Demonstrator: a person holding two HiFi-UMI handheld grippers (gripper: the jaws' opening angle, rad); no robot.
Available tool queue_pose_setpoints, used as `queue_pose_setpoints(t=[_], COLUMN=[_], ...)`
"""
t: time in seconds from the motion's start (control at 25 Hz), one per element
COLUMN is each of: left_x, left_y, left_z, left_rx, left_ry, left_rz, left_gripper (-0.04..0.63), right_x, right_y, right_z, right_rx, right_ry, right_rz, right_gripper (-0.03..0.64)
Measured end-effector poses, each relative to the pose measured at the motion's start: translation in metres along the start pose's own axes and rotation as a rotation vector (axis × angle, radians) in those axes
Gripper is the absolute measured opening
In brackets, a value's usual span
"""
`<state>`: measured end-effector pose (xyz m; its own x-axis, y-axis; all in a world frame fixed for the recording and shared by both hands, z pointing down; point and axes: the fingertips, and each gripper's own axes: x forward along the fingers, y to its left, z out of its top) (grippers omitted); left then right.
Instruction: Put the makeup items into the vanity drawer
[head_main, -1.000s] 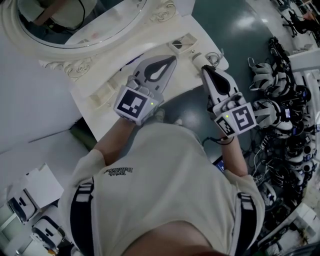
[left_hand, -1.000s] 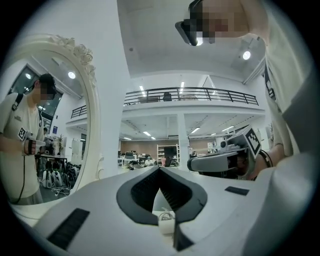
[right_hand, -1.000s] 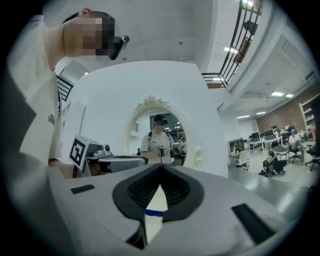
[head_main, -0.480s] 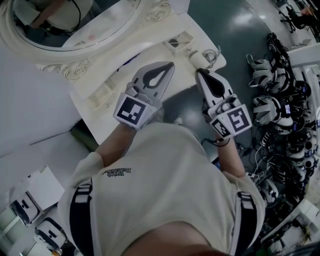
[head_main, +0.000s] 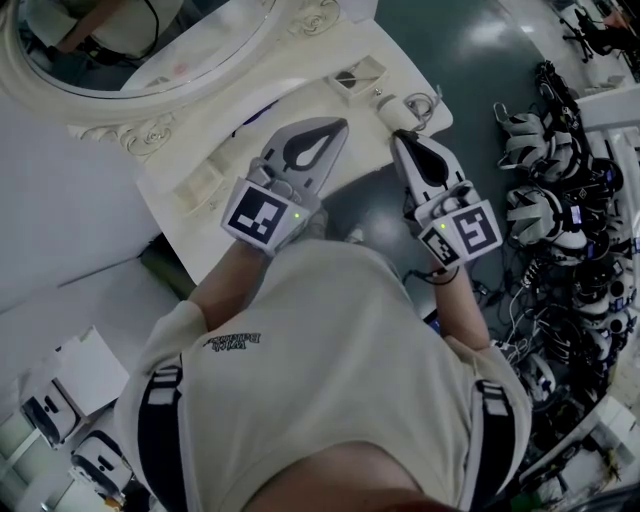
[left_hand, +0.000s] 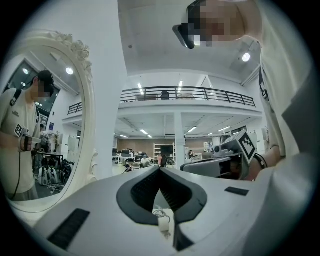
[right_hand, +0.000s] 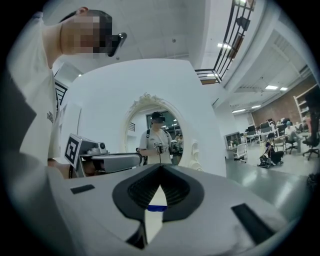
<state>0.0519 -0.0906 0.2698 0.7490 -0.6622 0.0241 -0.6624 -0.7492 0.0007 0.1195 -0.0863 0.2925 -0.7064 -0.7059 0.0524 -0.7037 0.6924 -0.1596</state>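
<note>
Left gripper (head_main: 338, 126) and right gripper (head_main: 400, 137) are pressed together, empty. Best spread one before reaching for the bottle (head_main: 392, 108).

Mirror (head_main: 130, 40) behind vanity top (head_main: 365, 125)

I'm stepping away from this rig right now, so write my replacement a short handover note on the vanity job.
Left gripper: shut, empty, above the white vanity top.
Right gripper: shut, empty, its tip close to the small white bottle.
Items: the bottle and a small square open case sit on the vanity top's right end.
Done: nothing picked up; no drawer is in view.
Left: probably open the drawer, then move each item in.
</note>
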Motion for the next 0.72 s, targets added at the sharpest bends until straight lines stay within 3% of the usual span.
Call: queue_pose_setpoints(t=[0.2,0.72], left_x=[-0.0022,-0.0019], left_y=[0.001,-0.0023], left_z=[0.0024,0.003], left_rx=[-0.036,-0.042], left_ry=[-0.018,-0.013], left_rz=[0.009,0.025], left_gripper=[0.011,0.012], right_x=[-0.0031,-0.0051], right_y=[0.0006,0.0003], right_z=[0.0022,0.004], right_rx=[-0.002,-0.001], right_ry=[-0.004,-0.004], right_rz=[0.001,0.019], right_gripper=[0.007,0.006])
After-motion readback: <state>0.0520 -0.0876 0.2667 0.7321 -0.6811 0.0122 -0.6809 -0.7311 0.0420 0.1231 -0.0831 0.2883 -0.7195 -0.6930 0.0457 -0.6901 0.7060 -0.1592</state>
